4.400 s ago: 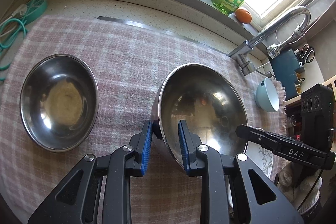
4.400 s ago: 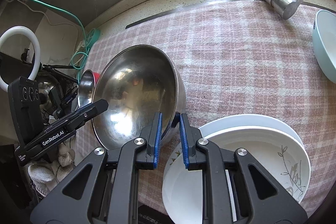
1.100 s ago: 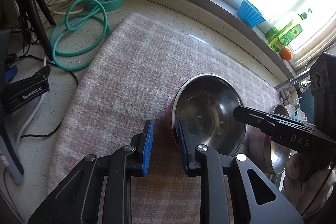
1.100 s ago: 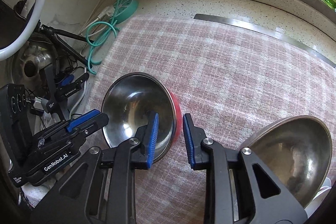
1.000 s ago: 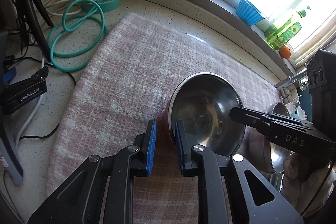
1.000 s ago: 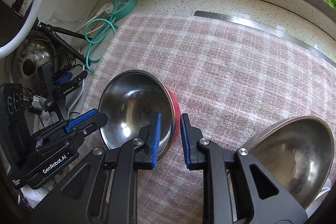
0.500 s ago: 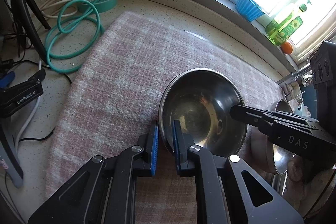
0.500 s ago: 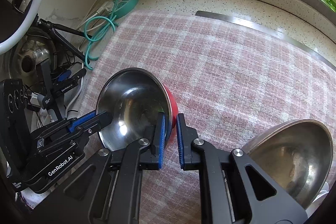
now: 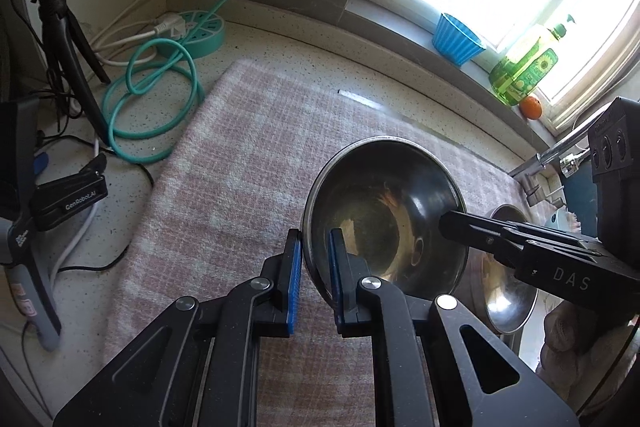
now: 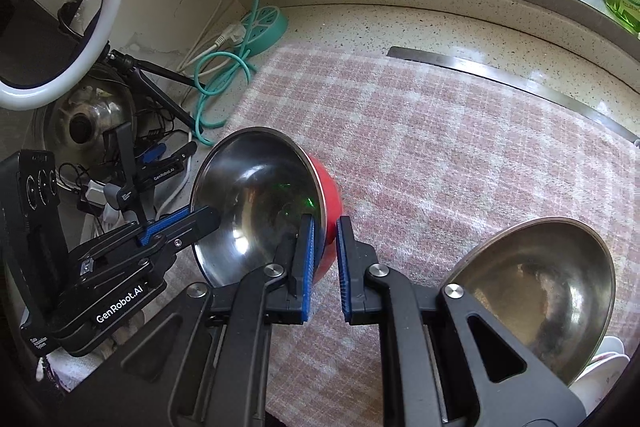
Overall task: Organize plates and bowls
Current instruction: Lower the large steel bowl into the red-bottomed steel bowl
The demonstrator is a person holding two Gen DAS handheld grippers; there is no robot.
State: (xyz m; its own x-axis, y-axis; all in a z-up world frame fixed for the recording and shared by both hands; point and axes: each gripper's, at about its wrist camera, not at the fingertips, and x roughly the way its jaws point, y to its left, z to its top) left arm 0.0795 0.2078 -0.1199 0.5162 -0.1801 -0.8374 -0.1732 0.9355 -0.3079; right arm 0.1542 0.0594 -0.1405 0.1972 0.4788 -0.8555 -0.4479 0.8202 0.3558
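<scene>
A steel bowl with a red outside is held above the pink plaid cloth. My left gripper is shut on its near rim. My right gripper is shut on its opposite rim, one finger inside, one on the red wall. A larger steel bowl sits to the right on a stack of white plates.
A teal power strip and coiled cable and tripod legs lie left of the cloth. A ring light stands at far left. A blue cup, soap bottle and tap line the window side.
Both grippers closed on the small bowl's opposite rims and lifted it off the cloth. Before that, the large bowl was set on the plates at right.
</scene>
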